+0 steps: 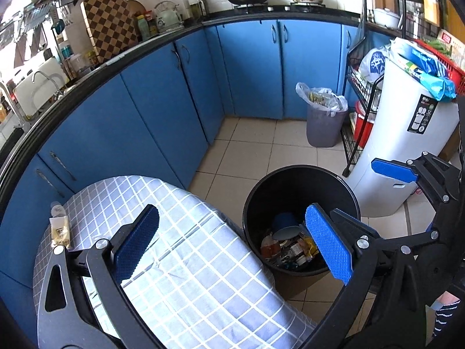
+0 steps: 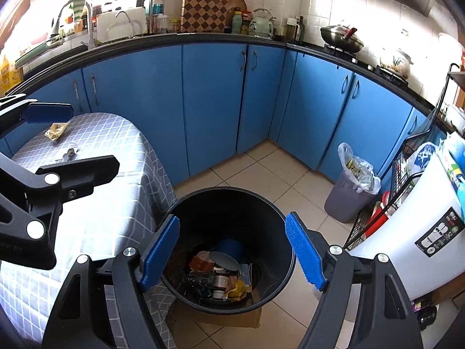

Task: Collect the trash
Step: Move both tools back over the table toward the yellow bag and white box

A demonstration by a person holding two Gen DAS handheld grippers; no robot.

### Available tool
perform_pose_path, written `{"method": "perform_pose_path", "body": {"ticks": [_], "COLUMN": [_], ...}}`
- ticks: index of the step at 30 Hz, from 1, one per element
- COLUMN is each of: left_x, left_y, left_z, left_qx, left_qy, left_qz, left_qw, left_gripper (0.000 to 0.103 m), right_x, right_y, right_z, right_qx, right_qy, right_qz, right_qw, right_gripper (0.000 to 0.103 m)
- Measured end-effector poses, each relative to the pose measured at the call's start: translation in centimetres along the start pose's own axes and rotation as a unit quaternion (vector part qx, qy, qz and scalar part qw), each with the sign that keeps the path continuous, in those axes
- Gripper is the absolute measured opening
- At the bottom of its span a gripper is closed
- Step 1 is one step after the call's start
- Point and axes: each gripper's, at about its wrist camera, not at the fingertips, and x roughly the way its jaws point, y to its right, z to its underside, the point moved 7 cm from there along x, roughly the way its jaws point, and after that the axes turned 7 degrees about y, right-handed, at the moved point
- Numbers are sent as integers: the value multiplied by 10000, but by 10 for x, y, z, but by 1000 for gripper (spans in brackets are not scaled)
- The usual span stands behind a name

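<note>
Beside blue cabinets [image 2: 212,101], checked tablecloth [image 1: 186,261], possibly wrappers [image 2: 56,131], black bin [image 2: 229,203], both claws wide, empty.

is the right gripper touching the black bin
Apart. The right wrist view shows the right gripper open and empty above the black bin, its trash lying far below the pads.

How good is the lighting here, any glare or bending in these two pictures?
Left wrist view: strong fisheye bends the black countertop edge into an arc; window area at left is overexposed. Right wrist view: white tiled wall is blown out by glare; round black trash bin stays sharp.
</note>
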Motion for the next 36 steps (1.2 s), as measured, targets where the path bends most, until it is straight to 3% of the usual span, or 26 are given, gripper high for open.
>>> {"method": "perform_pose_path", "body": {"ticks": [19,36], "left_x": [-84,-140], "left_y": [-78,-181], "left_z": [19,74], "left_qx": [-571,-1350], "left_qy": [445,516], "left_qz": [-361,-912], "left_qw": [9967,9853], "left_gripper": [99,99], "right_x": [-53,-63], "right_y": [-78,-189], "right_z": [-42,-66], "right_qx": [-628,-1334], "right_qy": [390,546], "right_qz": [-143,-597], "right_qw": [9972,9878], "right_gripper": [73,73]}}
